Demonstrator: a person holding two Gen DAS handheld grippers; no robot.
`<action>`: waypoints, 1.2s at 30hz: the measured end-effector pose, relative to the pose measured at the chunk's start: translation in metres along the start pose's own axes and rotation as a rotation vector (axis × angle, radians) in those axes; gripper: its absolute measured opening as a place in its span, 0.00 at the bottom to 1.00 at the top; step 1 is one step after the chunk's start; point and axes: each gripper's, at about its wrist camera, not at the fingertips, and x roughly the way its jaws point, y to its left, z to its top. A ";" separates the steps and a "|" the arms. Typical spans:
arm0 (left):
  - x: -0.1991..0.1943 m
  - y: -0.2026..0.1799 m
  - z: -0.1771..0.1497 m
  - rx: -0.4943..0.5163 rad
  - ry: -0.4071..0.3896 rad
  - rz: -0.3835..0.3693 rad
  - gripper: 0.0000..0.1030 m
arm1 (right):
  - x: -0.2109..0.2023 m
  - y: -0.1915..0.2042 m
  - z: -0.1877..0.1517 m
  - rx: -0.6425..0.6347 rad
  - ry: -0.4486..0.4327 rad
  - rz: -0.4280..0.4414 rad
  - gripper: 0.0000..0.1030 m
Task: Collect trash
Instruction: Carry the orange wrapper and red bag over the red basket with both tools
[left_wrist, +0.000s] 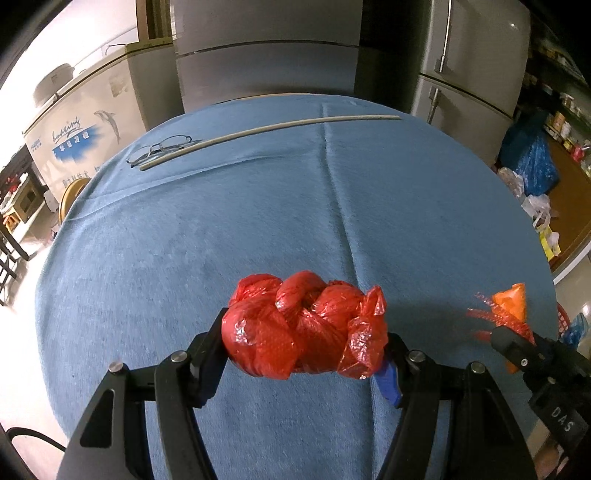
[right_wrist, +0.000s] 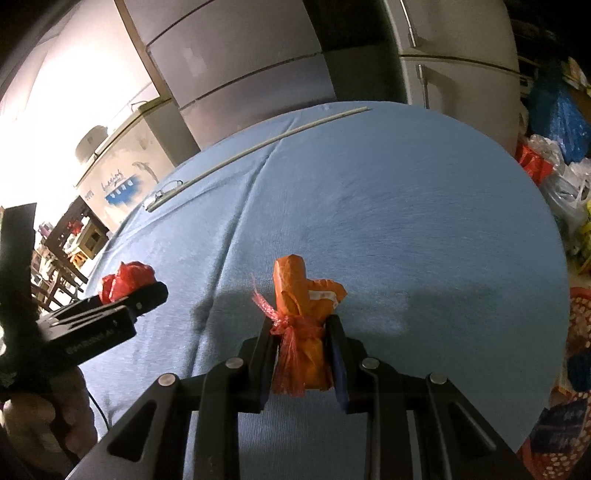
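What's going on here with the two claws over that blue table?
A person is collecting trash with a handheld claw in each hand. The left claw is clamped on a knotted red plastic bag, and the right claw is shut on an orange wrapper bundle tied with red netting. Both bundles are held just above the blue tablecloth. A pair of glasses and a thin stick still lie at the far edge.

Red knotted bag (left_wrist: 303, 328), orange packet (right_wrist: 303, 295) in red netting, plain blue tablecloth (left_wrist: 221, 229).
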 end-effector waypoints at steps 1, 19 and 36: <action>-0.001 -0.001 -0.001 0.002 0.000 -0.004 0.67 | -0.003 -0.001 -0.001 0.003 -0.005 0.000 0.27; -0.017 -0.059 -0.018 0.130 -0.005 -0.077 0.67 | -0.053 -0.060 -0.026 0.131 -0.071 -0.070 0.27; -0.036 -0.123 -0.026 0.252 -0.022 -0.131 0.67 | -0.115 -0.130 -0.060 0.267 -0.150 -0.169 0.27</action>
